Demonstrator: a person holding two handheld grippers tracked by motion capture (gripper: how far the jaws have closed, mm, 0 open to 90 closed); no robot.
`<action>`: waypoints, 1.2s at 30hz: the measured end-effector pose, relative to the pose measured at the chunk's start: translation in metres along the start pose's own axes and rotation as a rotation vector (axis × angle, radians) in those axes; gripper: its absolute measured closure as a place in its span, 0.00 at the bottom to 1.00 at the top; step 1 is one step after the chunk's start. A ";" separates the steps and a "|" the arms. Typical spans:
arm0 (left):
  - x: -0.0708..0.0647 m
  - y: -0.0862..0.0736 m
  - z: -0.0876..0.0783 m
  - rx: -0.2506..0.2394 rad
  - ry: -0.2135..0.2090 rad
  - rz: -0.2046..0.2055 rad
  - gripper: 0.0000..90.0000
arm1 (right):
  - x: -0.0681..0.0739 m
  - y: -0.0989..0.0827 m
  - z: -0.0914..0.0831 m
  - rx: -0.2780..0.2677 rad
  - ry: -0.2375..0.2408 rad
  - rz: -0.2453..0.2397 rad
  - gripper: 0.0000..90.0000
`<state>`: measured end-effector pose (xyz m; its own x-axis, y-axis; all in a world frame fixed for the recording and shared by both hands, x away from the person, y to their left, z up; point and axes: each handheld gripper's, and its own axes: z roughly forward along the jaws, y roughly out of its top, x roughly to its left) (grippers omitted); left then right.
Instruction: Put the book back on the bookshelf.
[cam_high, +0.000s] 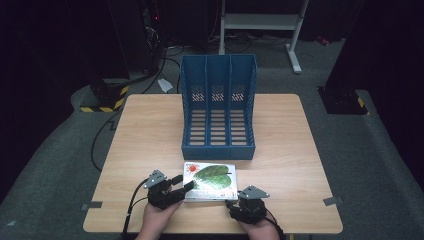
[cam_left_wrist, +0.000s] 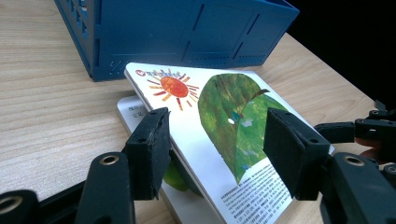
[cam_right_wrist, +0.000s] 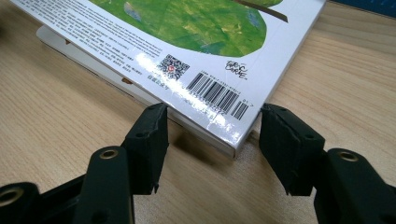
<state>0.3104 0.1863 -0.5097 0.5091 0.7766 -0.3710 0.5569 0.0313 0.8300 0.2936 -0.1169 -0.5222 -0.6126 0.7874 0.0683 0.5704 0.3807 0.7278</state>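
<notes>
Right tongs (cam_right_wrist: 212, 135): we see our black pads standing apart on either side of the book's near corner, neither pressing it, so we read them as open and holding nothing.
Left tongs (cam_left_wrist: 215, 151): our pads stand apart around the lifted cover; the left pad sits under its edge and the right pad over the printed face, and we cannot tell whether either one presses it.
Book (cam_high: 211, 180): it lies flat on the worktop (cam_high: 150, 130), near the front edge and just in front of the rack.
Book's look: we see a glossy white cover with a big green leaf, a red-orange sun in one corner, small print, a barcode (cam_right_wrist: 219, 95) and a square code by the near corner.
Cover state: on the left-tongs side it is raised off the white pages beneath, with a gap showing; at the right-tongs corner it lies close to the pages.
Left hand (cam_high: 156, 217): it comes in from the bottom edge, the tongs angled inward at the book's left end.
Right hand (cam_high: 260, 229): it also comes in from the bottom, the tongs pointing up at the book's right near corner.
Rack (cam_high: 218, 107): blue, three slots, open top, standing mid-worktop behind the book.
</notes>
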 end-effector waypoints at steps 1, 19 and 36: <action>0.000 0.000 0.000 -0.001 0.001 0.000 0.46 | 0.000 0.000 0.000 0.000 -0.002 -0.002 0.47; -0.006 0.001 -0.004 -0.029 -0.024 0.007 0.47 | 0.007 0.008 0.010 0.015 -0.048 0.045 0.28; 0.003 -0.001 0.020 0.100 -0.054 -0.062 0.47 | 0.007 0.007 0.009 0.004 -0.045 0.041 0.32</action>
<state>0.3245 0.1758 -0.5201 0.5050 0.7399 -0.4444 0.6496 0.0131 0.7601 0.2989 -0.1044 -0.5227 -0.5635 0.8233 0.0673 0.5971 0.3497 0.7220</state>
